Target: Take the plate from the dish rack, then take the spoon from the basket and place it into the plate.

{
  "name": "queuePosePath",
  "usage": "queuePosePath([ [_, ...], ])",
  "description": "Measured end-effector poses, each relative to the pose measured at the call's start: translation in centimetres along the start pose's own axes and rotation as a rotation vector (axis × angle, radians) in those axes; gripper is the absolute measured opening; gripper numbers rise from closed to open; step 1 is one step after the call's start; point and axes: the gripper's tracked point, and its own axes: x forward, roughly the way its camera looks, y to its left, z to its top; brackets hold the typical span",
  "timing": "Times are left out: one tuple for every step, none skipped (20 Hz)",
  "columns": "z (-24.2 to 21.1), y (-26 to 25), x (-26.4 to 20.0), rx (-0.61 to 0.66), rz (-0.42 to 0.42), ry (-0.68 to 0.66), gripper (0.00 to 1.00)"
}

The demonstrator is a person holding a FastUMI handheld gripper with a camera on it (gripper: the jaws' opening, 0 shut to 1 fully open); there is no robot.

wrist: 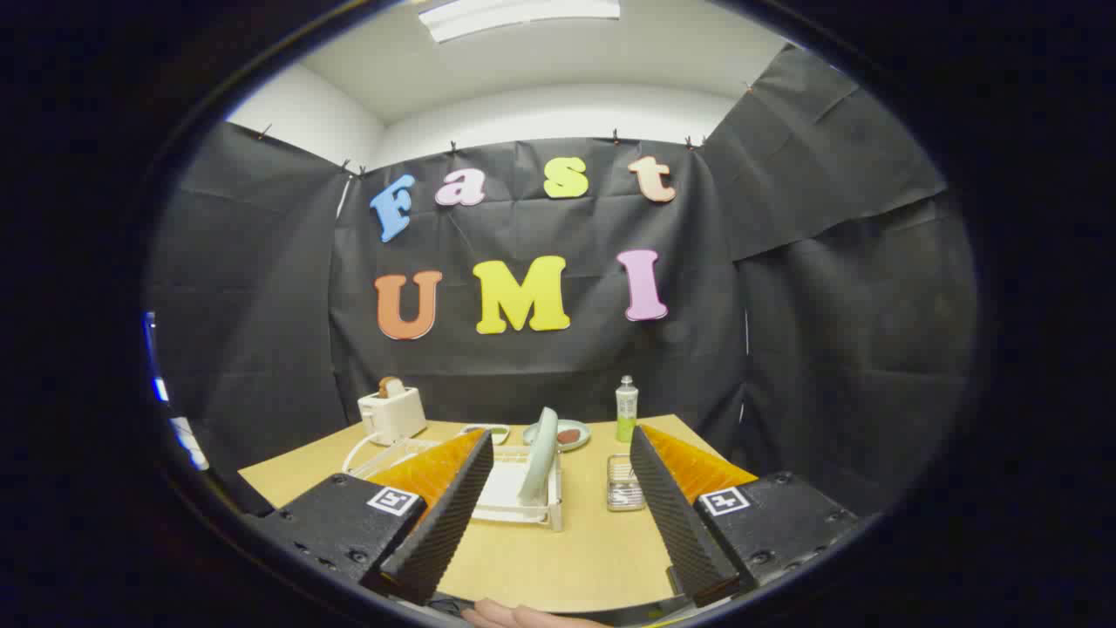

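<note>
— Where's the plate (542, 453) right now?

— It stands on edge in the white dish rack (514, 495), pale green, out on the worktop (558, 558) ahead of the gripper (558, 497). It sits in the gap between the two fingers (445, 515), beyond their tips.

— And the spoon?

— There's a small metal basket (624, 484) just to the right of the rack, close by the inner face of the right finger. Something shiny lies in it, but I can't make out the spoon clearly from here.

— What are the fingers doing?

— They're spread wide apart with nothing between them, touching nothing, hanging above the worktop short of the rack.

— What else is on there?

— Behind the rack, a second plate (562, 434) lies flat with something brown on it, and a smaller dish (488, 430) sits beside it to the left. A green bottle (626, 409) with a white cap stands upright to the right of them. Off to the left there's a white toaster (392, 412) with bread poking out of the top, and its cord trails toward the rack.

— Anyone's hand showing?

— A bit of a hand (514, 616) below the gripper.
</note>
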Motion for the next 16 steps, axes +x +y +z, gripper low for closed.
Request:
queuePosePath([
  [-0.2,0.0,0.1,-0.006,-0.001,0.005,1.00],
  [-0.4,0.0,0.2,-0.012,0.000,0.008,1.00],
  [-0.5,0.0,0.2,-0.015,-0.002,0.009,1.00],
  [-0.7,-0.1,0.3,-0.019,-0.007,0.010,1.00],
  [-0.8,-0.2,0.4,-0.021,-0.012,0.009,1.00],
  [-0.9,-0.2,0.4,-0.024,-0.014,0.009,1.00],
  [-1.0,-0.2,0.4,-0.027,-0.014,0.009,1.00],
  [-1.1,-0.2,0.5,-0.029,-0.015,0.011,1.00],
  [-1.2,-0.2,0.6,-0.027,-0.013,0.014,1.00],
  [-1.3,0.1,0.5,-0.021,-0.004,0.017,1.00],
  [-1.5,0.4,0.6,-0.020,0.006,0.024,1.00],
  [-1.7,0.5,0.6,-0.019,0.011,0.030,1.00],
  [-1.6,0.5,0.6,-0.020,0.013,0.030,1.00],
  [-1.5,0.5,0.8,-0.020,0.014,0.030,1.00],
  [-1.4,0.4,0.9,-0.017,0.013,0.030,1.00],
  [-1.4,0.4,1.1,-0.018,0.012,0.031,1.00],
])
